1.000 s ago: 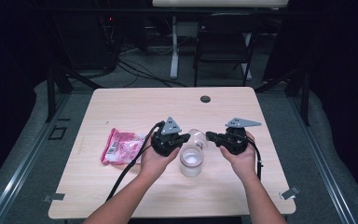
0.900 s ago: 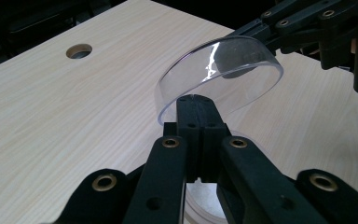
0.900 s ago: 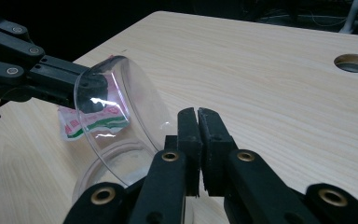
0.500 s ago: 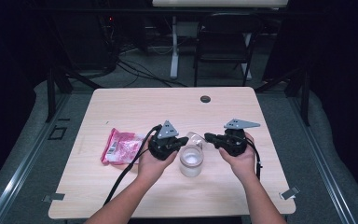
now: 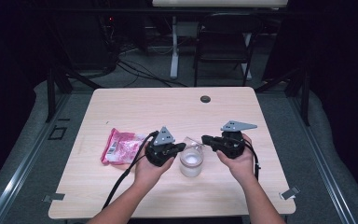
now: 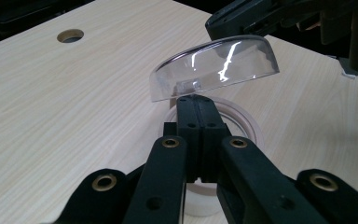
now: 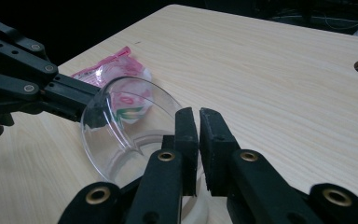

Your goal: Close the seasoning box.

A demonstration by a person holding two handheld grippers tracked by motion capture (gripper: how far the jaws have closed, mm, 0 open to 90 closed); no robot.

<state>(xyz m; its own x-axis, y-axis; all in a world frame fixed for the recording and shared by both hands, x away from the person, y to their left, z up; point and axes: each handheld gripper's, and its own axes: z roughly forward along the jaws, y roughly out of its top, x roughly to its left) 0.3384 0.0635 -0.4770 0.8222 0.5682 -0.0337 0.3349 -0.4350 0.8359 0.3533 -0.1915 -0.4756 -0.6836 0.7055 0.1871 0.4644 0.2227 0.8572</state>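
1. Light wooden desk [image 5: 135, 105], with a round hole [image 5: 205, 99] near its far edge at 12 o'clock.
2. White cup [image 5: 191, 162] standing near the desk's middle, toward the near edge, between the two hands.
3. Left tongs [image 5: 179, 147] at about 9 o'clock of the cup, held in the left hand [image 5: 148, 169]; jaws pressed together in the left gripper view, clamped on the edge of a clear plastic lid [image 6: 214, 66].
4. Lid tilted above the cup's open rim [image 6: 214, 112], domed side up, lifted clear of the cup.
5. Right tongs [image 5: 206, 139] at about 2 o'clock of the cup, held in the right hand [image 5: 237, 161]; jaws nearly together, a thin gap between the tips in the right gripper view, beside the lid's opposite edge [image 7: 121, 126]. Cannot tell whether gripping the lid or merely alongside it.
6. Pink packet [image 5: 121, 145] lying flat on the desk at 9 o'clock of the left hand, just beside it.
7. Black cable [image 5: 121, 182] trailing from the left tongs toward the near edge at 7 o'clock.
8. Dark folding chair [image 5: 223, 44] on the floor beyond the desk at 12 o'clock.
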